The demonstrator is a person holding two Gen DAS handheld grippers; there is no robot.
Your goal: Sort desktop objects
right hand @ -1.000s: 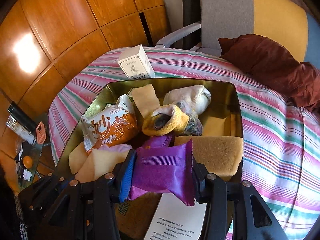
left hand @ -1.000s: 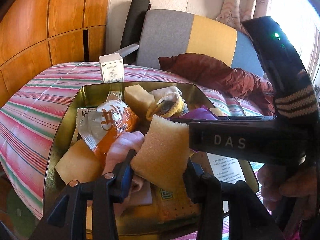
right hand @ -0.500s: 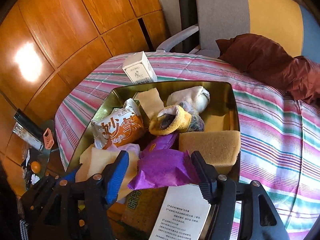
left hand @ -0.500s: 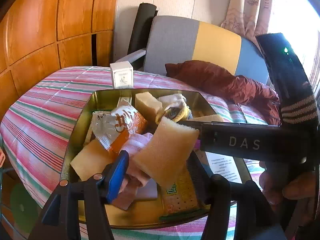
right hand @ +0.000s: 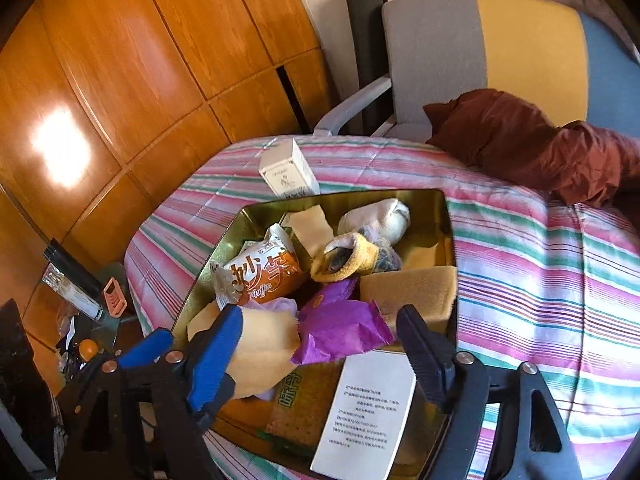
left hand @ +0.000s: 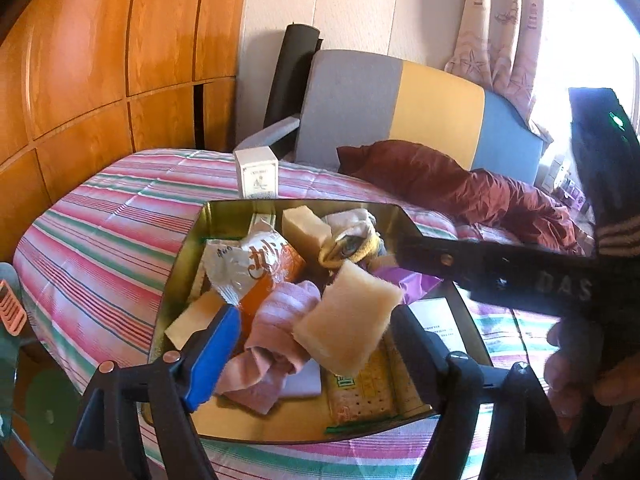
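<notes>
Both hand-held grippers let go, jaws opening. Left hand-held gripper (left hand: 310,344): sponge (left hand: 346,320) loose between jaws, on pile in gold tin (left hand: 176,276). Right hand-held gripper (right hand: 320,340): purple packet (right hand: 340,330) dropped there too, sponge at its 9 o'clock. Lift straight up, don't snag anything.

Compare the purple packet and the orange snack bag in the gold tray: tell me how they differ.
The purple packet is plain and lies at the tray's near end between the right gripper's opening jaws, pads clear; the orange snack bag carries large white characters and sits farther back. The packet looks flatter, the bag puffier. Both are sealed wrappers in the gold tray.
</notes>
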